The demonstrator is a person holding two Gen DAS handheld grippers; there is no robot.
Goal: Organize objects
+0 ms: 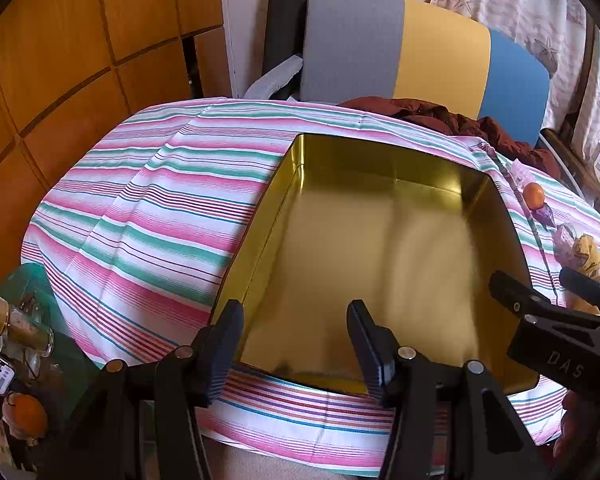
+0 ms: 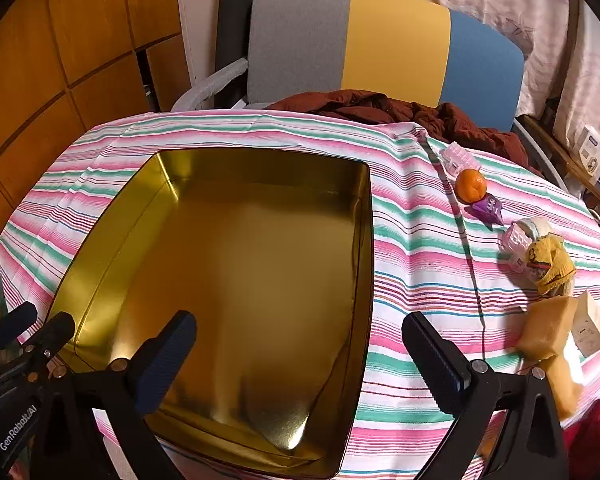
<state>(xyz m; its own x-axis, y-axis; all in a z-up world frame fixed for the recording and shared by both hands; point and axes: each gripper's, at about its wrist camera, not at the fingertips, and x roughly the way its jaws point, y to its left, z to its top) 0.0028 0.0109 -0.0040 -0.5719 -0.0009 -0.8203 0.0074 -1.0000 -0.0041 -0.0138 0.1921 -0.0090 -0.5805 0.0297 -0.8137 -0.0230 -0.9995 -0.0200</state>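
A large empty gold tin (image 1: 380,248) (image 2: 236,280) lies open on the striped tablecloth. My left gripper (image 1: 296,344) is open and empty above the tin's near left corner. My right gripper (image 2: 300,352) is open and empty over the tin's near right wall; it also shows in the left wrist view (image 1: 548,288). To the right of the tin lie an orange (image 2: 470,185), a purple packet (image 2: 489,208), a pink clip (image 2: 459,159), a pink-and-yellow bundle (image 2: 540,256), a tan packet (image 2: 548,332) and a small white box (image 2: 590,324).
A grey, yellow and blue chair (image 2: 380,44) with a dark red garment (image 2: 400,114) stands behind the table. A side table at the left holds glass jars (image 1: 24,328) and another orange (image 1: 28,414). Wooden cabinets (image 1: 60,60) stand to the left.
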